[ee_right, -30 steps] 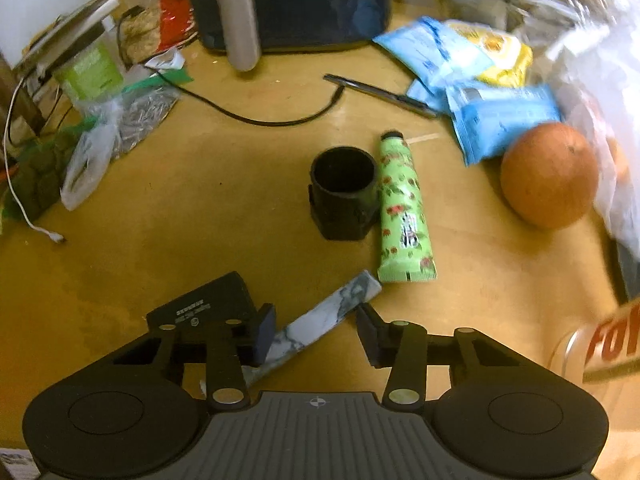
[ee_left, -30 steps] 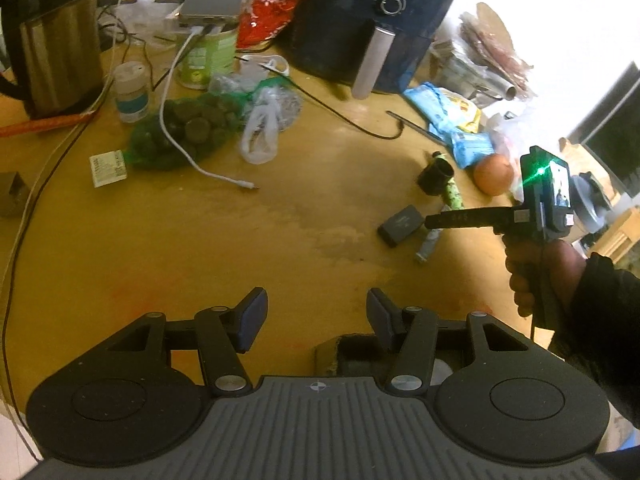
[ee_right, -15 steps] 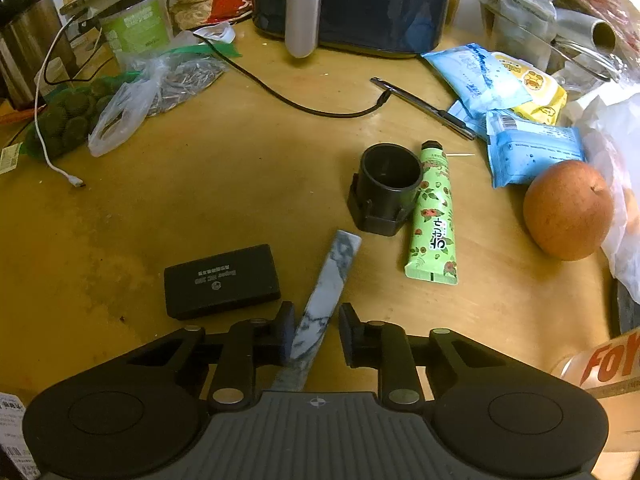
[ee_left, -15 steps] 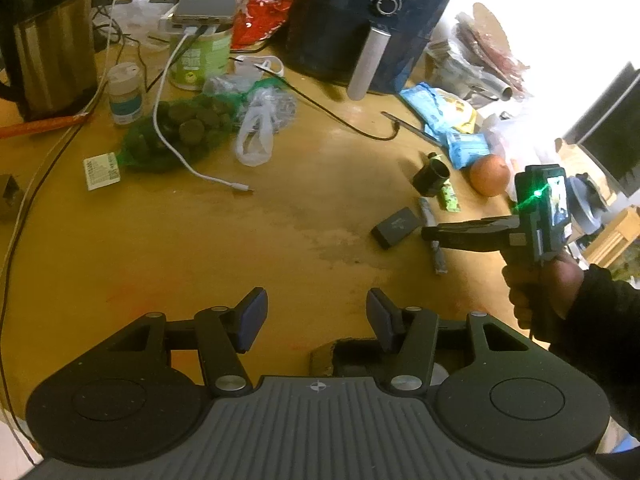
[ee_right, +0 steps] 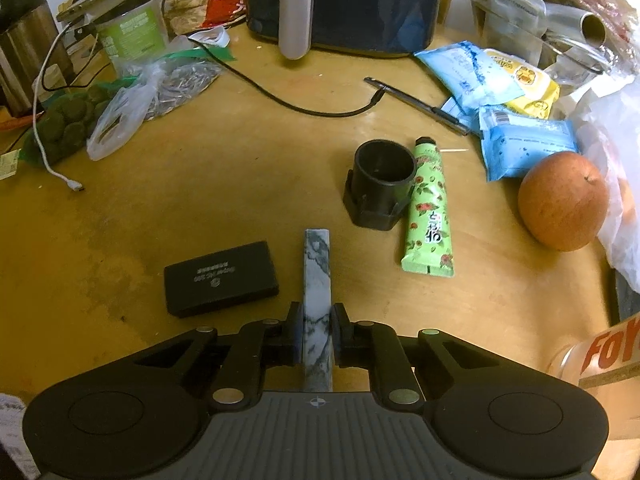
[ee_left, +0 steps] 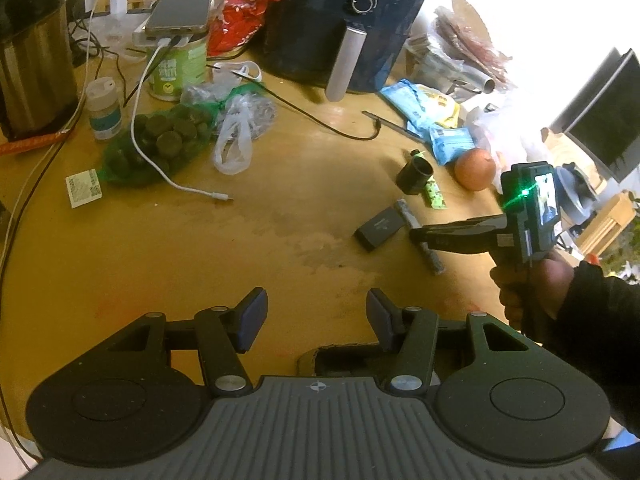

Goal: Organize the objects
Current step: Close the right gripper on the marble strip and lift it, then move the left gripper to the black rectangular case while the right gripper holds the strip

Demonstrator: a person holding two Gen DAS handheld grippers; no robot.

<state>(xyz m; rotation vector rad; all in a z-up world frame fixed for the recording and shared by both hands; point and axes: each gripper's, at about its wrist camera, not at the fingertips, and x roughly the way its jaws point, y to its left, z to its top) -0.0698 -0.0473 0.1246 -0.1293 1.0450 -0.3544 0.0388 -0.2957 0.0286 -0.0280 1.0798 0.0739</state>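
A grey-white marbled bar lies lengthwise on the wooden table, and my right gripper is shut on its near part. Left of the bar rests a flat black box; ahead to the right stand a black cylindrical holder and a green floral tube. From the left wrist view the right gripper crosses the marbled bar beside the black box. My left gripper hangs open over bare table with nothing between its fingers.
A dark air fryer with its cable, blue snack packets, an orange fruit and a pen crowd the far right. A net of dark balls, a plastic bag, a green can, a kettle and white cables fill the left.
My right gripper's jaws closed onto the marbled bar, which swung from slanting to straight along the fingers. The left gripper stayed put and open.
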